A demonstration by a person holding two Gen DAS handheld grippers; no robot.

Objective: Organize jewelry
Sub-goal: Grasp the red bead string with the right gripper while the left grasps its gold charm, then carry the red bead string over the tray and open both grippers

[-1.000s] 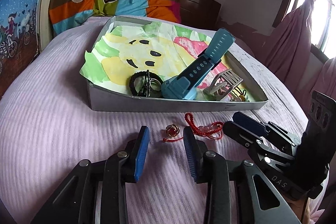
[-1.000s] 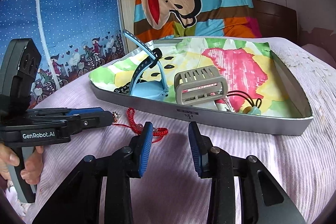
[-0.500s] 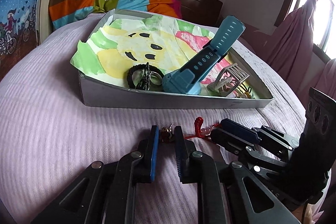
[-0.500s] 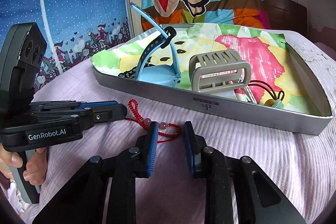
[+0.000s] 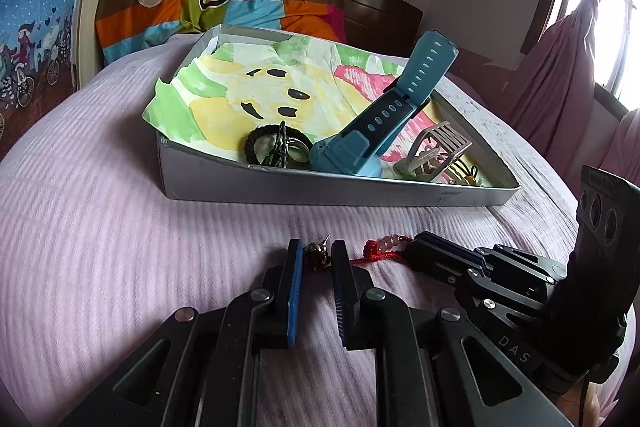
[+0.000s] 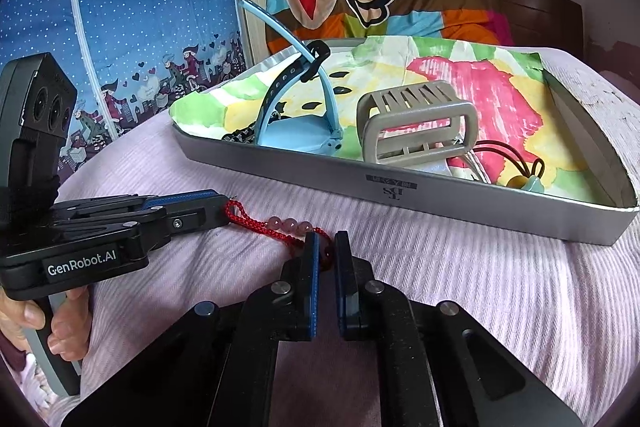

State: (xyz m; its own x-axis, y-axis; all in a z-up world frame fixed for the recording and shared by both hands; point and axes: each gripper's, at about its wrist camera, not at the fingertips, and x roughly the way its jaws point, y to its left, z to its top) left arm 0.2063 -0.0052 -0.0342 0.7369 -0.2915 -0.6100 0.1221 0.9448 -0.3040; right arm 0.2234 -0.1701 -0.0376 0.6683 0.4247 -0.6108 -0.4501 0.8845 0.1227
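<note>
A small gold and red bead charm [image 5: 318,254] lies on the lilac bedspread, and my left gripper [image 5: 317,261] is shut on it. A red cord bracelet [image 6: 256,221] with pink beads [image 6: 290,225] trails right from the charm. My right gripper [image 6: 327,255] is shut on the bracelet's right part. In the left wrist view the right gripper [image 5: 418,249] sits over the red cord [image 5: 380,247]. A grey tray [image 5: 320,187] lined with painted paper stands just beyond both grippers.
The tray [image 6: 440,195] holds a blue watch [image 5: 384,119], a black ring bracelet [image 5: 276,147], a grey hair clip [image 6: 416,123] and a black cord with a yellow bead [image 6: 524,179]. A hand [image 6: 60,327] holds the left gripper's handle. A striped cartoon blanket hangs behind.
Both grippers moved forward and down to the bedspread and went from open to shut, the left around the charm, the right around the red cord.
</note>
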